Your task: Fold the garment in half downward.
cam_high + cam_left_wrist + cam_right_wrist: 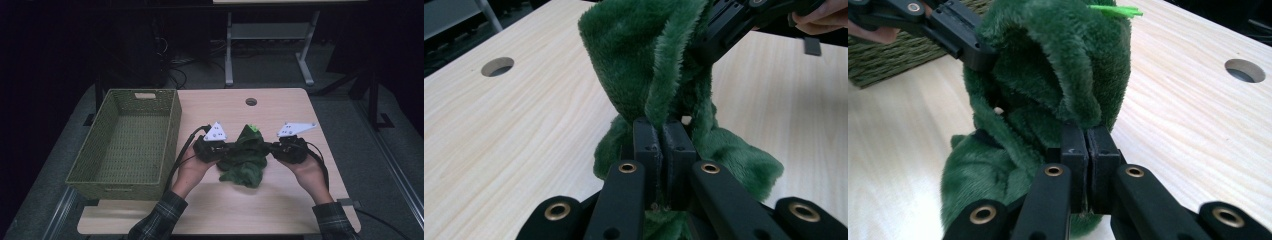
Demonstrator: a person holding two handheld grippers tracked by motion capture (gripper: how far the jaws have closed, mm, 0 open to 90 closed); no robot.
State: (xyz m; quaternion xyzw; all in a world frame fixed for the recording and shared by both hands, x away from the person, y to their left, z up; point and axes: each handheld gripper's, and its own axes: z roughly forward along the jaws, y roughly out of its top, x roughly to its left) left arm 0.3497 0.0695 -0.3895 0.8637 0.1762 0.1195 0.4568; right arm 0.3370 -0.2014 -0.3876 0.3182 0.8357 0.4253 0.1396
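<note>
High view: we hold the dark green plush garment [245, 157] at centre frame, stretched left to right between our left gripper [216, 150] and right gripper [280, 148], jaws clamped on opposite edges; the woven olive-green basket [172, 130] waits left, nearer our left hand.

Overhead looks down; tongs cameras close, sharing table [280, 107].

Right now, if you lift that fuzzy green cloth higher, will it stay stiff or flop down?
Probably flop. The fuzzy green cloth sags in soft folds between the left tool and the right tool, both pinched shut on its edges. It looks plush and thin, so likely light for its size. The fuzzy pile should grip rather than slip, and nothing suggests it could roll or break.
</note>
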